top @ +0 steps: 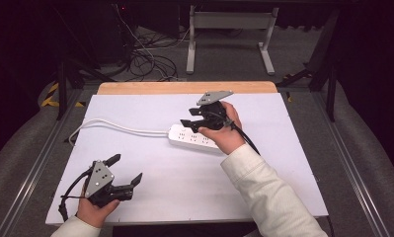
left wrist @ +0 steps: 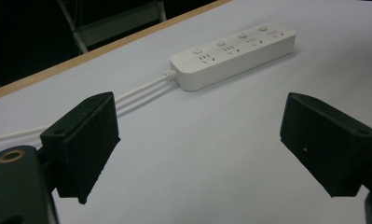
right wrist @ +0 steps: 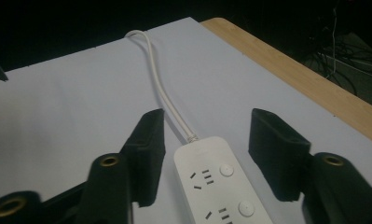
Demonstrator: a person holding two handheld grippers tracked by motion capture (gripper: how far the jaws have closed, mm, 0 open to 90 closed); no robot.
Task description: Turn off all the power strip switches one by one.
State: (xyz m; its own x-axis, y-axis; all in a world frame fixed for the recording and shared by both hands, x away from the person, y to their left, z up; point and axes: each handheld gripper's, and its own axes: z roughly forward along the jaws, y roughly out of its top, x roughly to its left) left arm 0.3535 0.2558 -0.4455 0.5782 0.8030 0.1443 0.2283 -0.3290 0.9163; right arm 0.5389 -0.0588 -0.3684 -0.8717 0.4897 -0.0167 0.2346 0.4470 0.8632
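Tongs on the right (right wrist: pixel 204 156) stand open astride the strip's (right wrist: pixel 216 186) cord end, pads clear. Left tongs (top: pixel 127 170) gape wide, well apart from it. Any grasp looks yet to come.

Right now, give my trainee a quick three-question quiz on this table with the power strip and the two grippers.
1. True or false: the right gripper is clamped shut on the power strip.
2. Which end of the power strip does the white cord leave: A, the end toward the left gripper's side of the table, or B, the opposite end?
3. Fill in: the left gripper's jaws are ____ with nothing between them.

Key: 1 false, its jaws stand apart above the strip; 2 A; 3 open.
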